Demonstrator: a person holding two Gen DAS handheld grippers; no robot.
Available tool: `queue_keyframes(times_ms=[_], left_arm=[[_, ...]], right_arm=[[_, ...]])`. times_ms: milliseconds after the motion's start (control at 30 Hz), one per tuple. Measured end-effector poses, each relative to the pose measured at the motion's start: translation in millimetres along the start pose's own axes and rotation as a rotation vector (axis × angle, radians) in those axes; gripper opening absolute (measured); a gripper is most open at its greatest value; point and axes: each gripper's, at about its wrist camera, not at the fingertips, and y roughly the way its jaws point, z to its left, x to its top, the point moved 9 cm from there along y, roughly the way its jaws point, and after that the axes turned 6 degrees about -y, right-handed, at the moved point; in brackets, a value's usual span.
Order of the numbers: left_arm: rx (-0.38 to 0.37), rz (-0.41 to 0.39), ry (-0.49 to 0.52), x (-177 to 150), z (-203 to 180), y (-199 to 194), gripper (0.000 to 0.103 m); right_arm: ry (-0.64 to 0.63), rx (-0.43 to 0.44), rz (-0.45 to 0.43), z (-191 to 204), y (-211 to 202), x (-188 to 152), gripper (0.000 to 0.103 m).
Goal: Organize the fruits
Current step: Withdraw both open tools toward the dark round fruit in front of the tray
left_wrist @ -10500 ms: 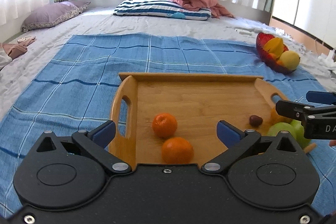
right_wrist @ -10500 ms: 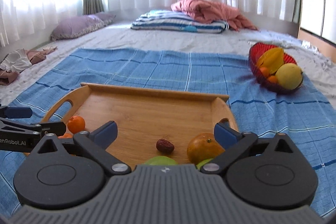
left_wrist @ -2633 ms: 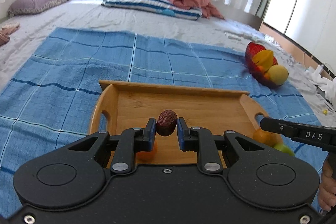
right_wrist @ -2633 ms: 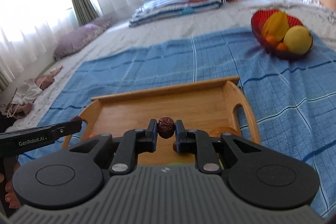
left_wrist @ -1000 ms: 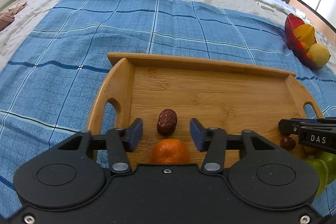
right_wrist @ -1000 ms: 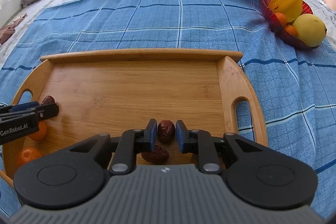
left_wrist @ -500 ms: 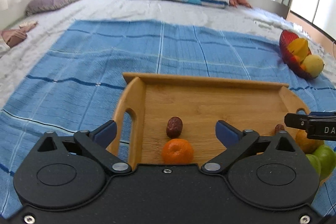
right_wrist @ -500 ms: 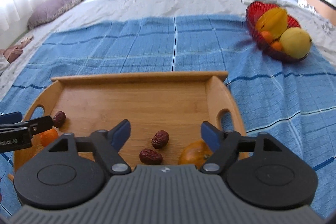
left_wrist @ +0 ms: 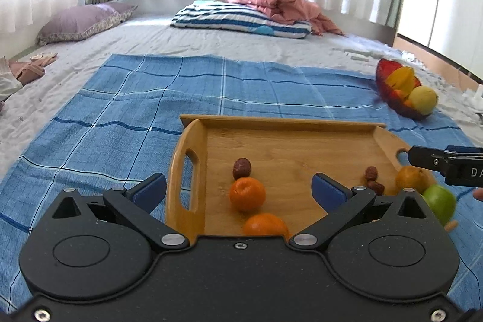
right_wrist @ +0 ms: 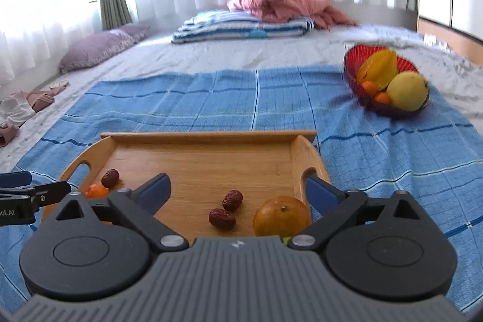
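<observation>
From the left wrist view, the left gripper (left_wrist: pixel 238 190) stands wide apart with nothing between its pads, its jaws having just been opening. Ahead of it a wooden tray (left_wrist: pixel 188 165) lies on a blue checked blanket (left_wrist: pixel 120 116). Between the spread fingers, on the tray's left part, a dark date (left_wrist: pixel 241 167) rests just behind an orange (left_wrist: pixel 247 194), with a second orange (left_wrist: pixel 265 224) nearer the camera. Toward the tray's right end lie two more dates (left_wrist: pixel 372 178), a larger orange (left_wrist: pixel 412 178) and a green apple (left_wrist: pixel 439 201); the right gripper's tip (left_wrist: pixel 443 160) hangs above them. A red bowl (left_wrist: pixel 389 86) of fruit sits well apart at the blanket's far right. From the right wrist view, the right gripper (right_wrist: pixel 238 192) is likewise spread wide and empty, its jaws having just been opening. Two dates (right_wrist: pixel 228 208) lie side by side on the tray (right_wrist: pixel 208 138) between its fingers, an orange (right_wrist: pixel 280 219) just to their right. At the tray's left end sit a date (right_wrist: pixel 110 178) and a small orange (right_wrist: pixel 96 190), near the left gripper's tip (right_wrist: pixel 36 195).
</observation>
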Motion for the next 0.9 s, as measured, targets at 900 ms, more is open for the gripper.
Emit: queue_keyframes(times_ms=[900], left_arm=[[-0.058, -0.016, 0.082, -66, -17, -56, 0.103]], right_arm=[[-0.183, -0.063, -0.250, 41, -79, -53, 0.103]])
